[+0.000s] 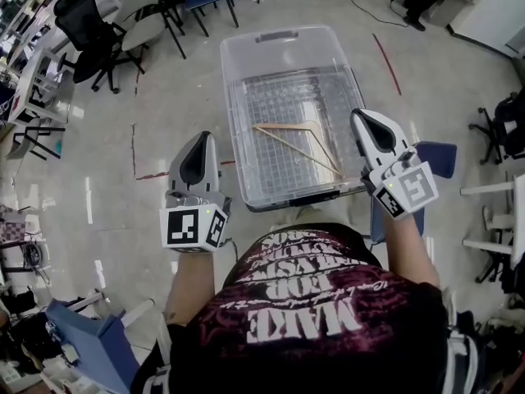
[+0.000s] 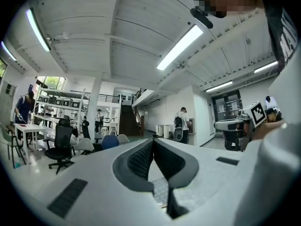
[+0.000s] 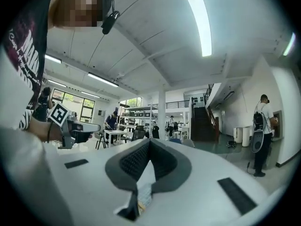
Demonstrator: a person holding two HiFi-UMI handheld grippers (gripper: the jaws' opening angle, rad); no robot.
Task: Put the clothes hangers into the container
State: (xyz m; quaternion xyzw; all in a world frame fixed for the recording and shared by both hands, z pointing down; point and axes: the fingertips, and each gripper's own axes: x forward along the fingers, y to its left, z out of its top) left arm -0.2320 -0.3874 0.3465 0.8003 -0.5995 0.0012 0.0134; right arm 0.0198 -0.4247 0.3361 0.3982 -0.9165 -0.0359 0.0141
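While the left tool (image 1: 200, 138) and right tool (image 1: 362, 115) flank the container's (image 1: 279, 36) near end, each pressed together on nothing, the wooden hanger (image 1: 300, 143) lies inside, ahead and between them, its long arm slanting toward the nearer right tool.

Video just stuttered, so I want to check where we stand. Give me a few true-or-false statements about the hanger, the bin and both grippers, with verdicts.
1. A wooden hanger lies inside the clear container. True.
2. The right gripper holds a hanger. False: its jaws are together with nothing between them.
3. The left gripper is shut and empty. True.
4. The left gripper reaches into the container. False: in the head view it is outside, off the container's left side.
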